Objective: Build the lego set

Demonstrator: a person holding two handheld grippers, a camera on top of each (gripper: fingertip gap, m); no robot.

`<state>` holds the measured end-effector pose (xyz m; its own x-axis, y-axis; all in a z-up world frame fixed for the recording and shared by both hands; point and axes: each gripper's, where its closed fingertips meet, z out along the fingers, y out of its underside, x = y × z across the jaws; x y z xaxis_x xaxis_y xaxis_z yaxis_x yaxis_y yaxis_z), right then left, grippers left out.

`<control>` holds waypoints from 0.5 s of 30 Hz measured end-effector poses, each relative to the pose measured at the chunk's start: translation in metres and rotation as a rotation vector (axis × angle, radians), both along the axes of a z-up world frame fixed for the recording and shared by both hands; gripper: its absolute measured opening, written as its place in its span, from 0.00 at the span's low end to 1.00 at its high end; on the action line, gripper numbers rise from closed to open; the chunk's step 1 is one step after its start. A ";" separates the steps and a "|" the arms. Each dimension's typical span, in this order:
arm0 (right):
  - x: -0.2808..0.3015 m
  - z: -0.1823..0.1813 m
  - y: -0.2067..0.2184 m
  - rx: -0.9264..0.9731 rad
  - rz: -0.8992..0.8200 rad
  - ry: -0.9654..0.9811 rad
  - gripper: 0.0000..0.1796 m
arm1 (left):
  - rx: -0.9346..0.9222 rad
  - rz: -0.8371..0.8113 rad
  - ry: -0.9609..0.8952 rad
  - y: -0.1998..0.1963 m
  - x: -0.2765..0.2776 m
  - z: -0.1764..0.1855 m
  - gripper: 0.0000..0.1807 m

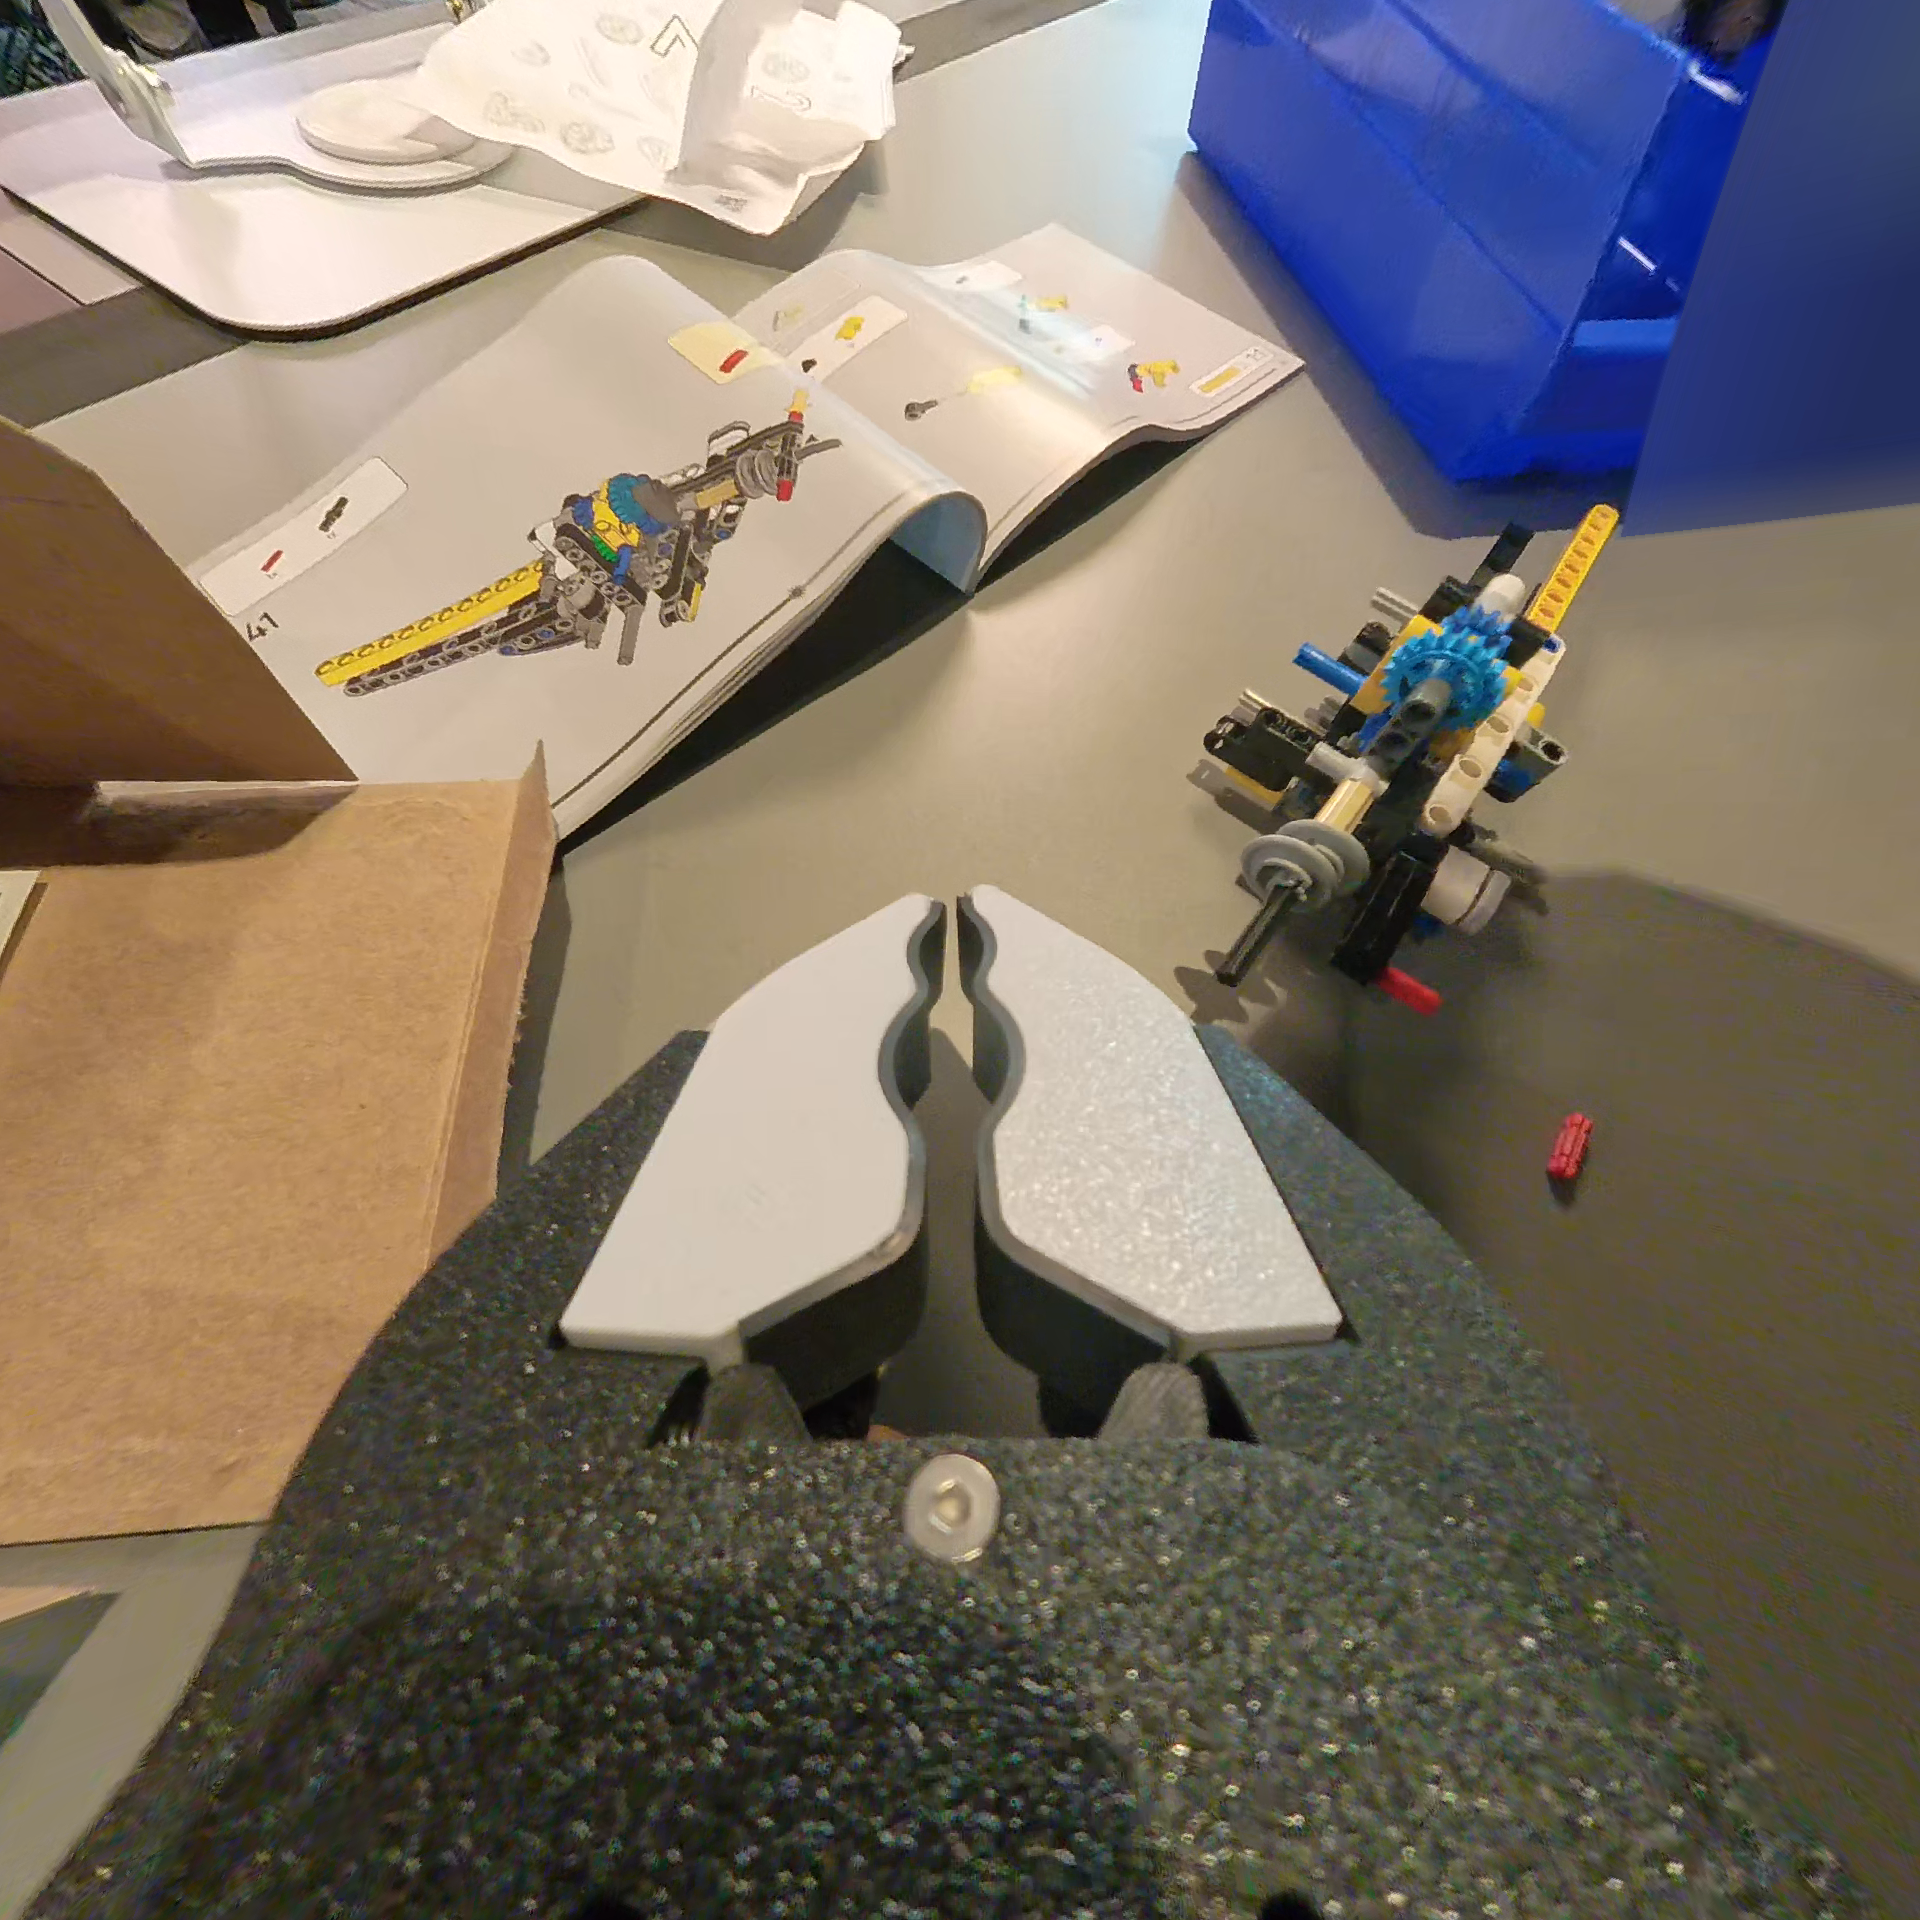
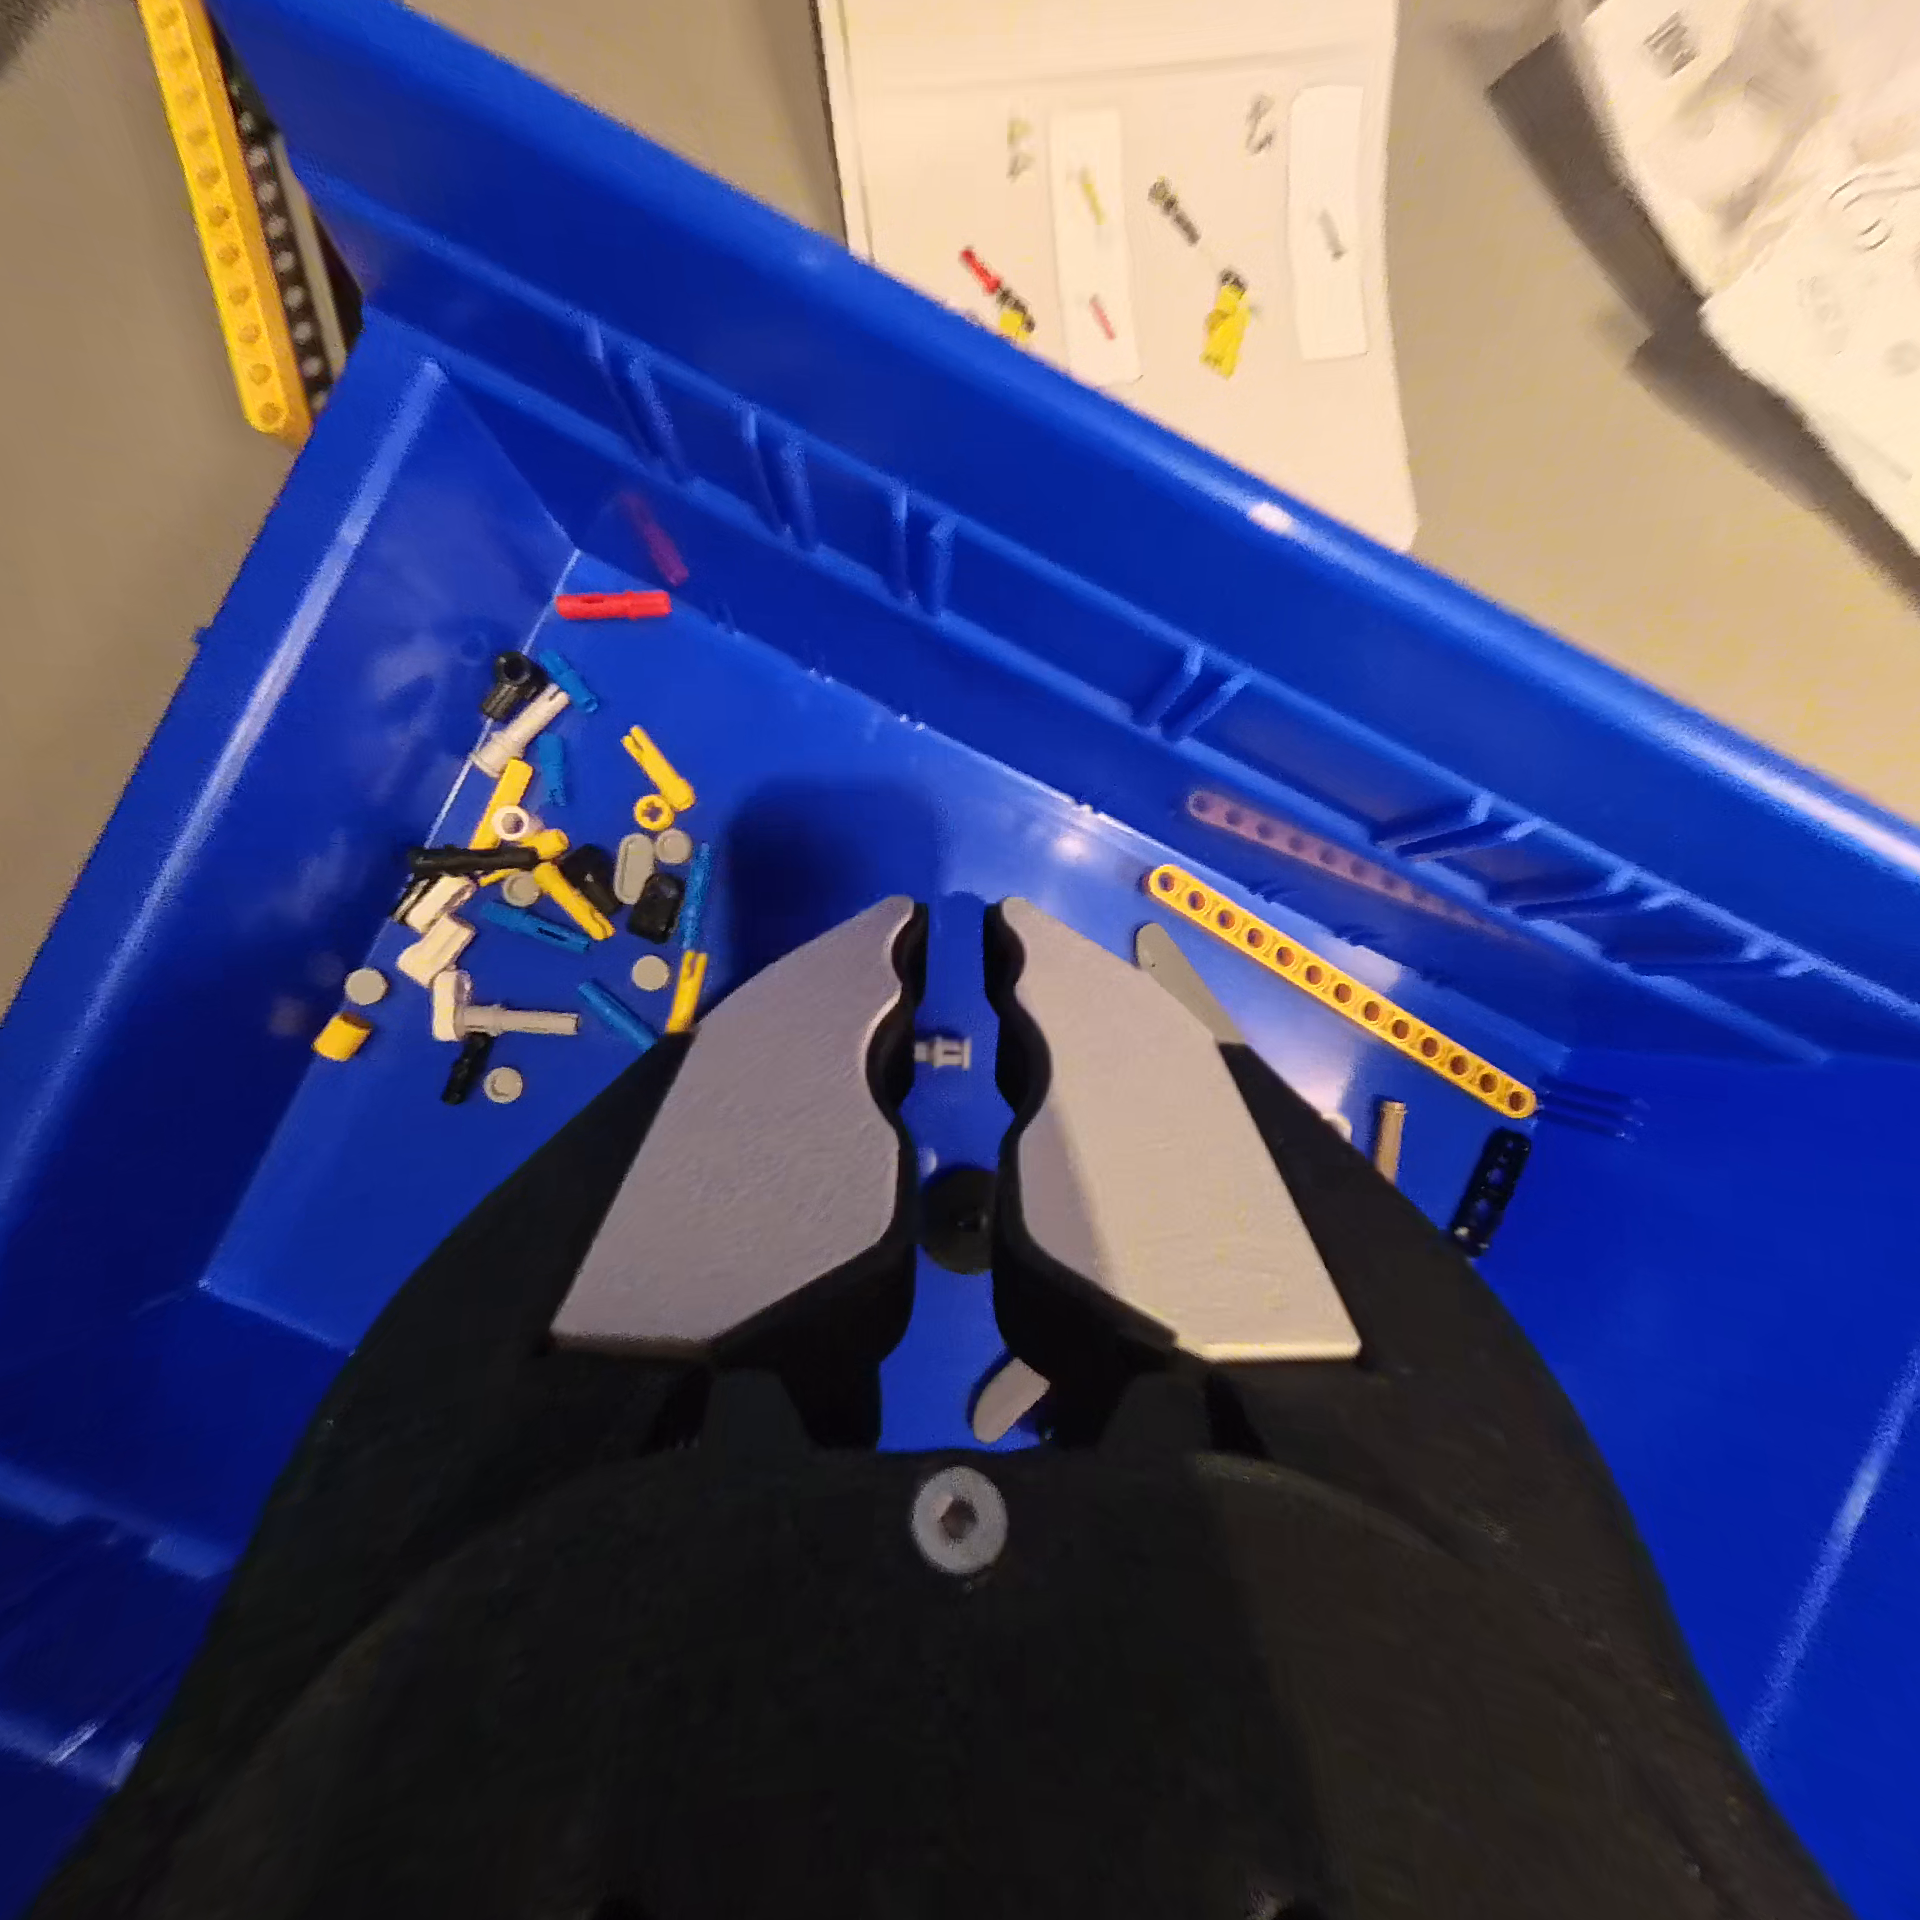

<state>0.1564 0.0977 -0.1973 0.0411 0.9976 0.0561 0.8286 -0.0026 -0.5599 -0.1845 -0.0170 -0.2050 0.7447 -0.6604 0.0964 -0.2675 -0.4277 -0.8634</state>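
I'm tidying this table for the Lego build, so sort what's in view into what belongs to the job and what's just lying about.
Belongs to the job:
- half-built model
- open instruction booklet
- blue bin with loose pieces
- long yellow beam
- loose red pin

Just lying about:
- cardboard box
- crumpled paper bag
- white board

- Left wrist cam sits above its own jaws, looking forward and down across the grey worktop point(image 1: 1039, 727) from fairly close; instruction booklet point(image 1: 623, 499) upper middle, half-built model point(image 1: 1392, 769) at right.
- Right wrist cam points almost straight down into the blue bin point(image 2: 1039, 644), close to its floor and the loose parts point(image 2: 540, 883).
- Shared bits: the bin point(image 1: 1455, 208) is upper right in the left view, and the booklet point(image 2: 1122, 208) and the model's yellow beam point(image 2: 229, 229) peek over the top of the right one.
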 end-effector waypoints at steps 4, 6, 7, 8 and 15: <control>-0.001 0.025 0.018 0.121 -0.067 0.085 0.05 | -0.015 0.000 -0.016 0.001 0.000 0.000 0.01; 0.009 0.037 0.027 0.160 -0.121 0.105 0.05 | -0.021 -0.007 -0.023 0.002 0.000 0.000 0.01; 0.015 0.042 0.031 0.178 -0.149 0.110 0.05 | -0.023 -0.010 -0.025 0.002 0.000 0.000 0.01; 0.021 0.047 0.034 0.188 -0.175 0.122 0.05 | -0.025 -0.013 -0.026 0.002 0.001 0.000 0.01; 0.059 0.069 0.043 0.222 -0.285 0.201 0.04 | -0.013 -0.023 -0.018 0.005 0.002 0.000 0.02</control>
